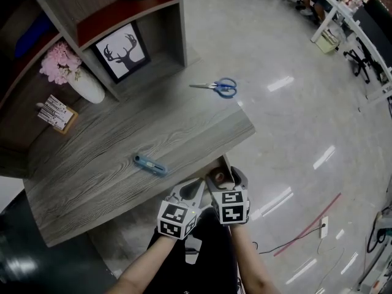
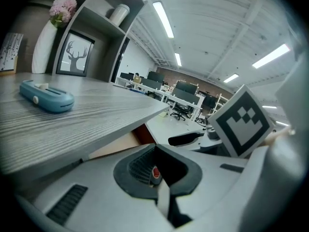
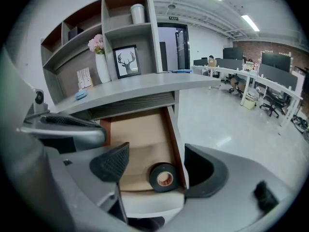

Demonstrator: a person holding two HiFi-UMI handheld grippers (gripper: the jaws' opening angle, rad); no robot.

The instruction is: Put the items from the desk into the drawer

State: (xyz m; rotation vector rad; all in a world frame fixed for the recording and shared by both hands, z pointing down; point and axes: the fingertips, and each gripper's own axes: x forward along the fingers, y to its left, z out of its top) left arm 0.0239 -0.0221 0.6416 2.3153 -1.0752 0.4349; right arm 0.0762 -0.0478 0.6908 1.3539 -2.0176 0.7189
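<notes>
At the drawer: the drawer [image 3: 140,129] stands pulled out under the desk [image 1: 110,158], and a black tape roll [image 3: 163,177] lies flat on its floor by the front right corner, hole upward.
Your right gripper [image 3: 157,170]: the jaws are wide apart above the roll and touch nothing, so it holds nothing.
Your left gripper [image 2: 155,151]: the jaws are closed tip to tip just beside the right one. A small reddish bit shows in the hollow of the pads; you cannot tell what it is.
Done: one item, I judge, is in.
Left to do: two items are on the desk, the blue utility knife [image 1: 150,164] and the scissors [image 1: 215,87], well apart from each other.
Knife axis: it lies flat near the front edge, with the long axis roughly along that edge.
Scissors axis: the blades point toward the shelves, and the blue handles point toward the open floor.
</notes>
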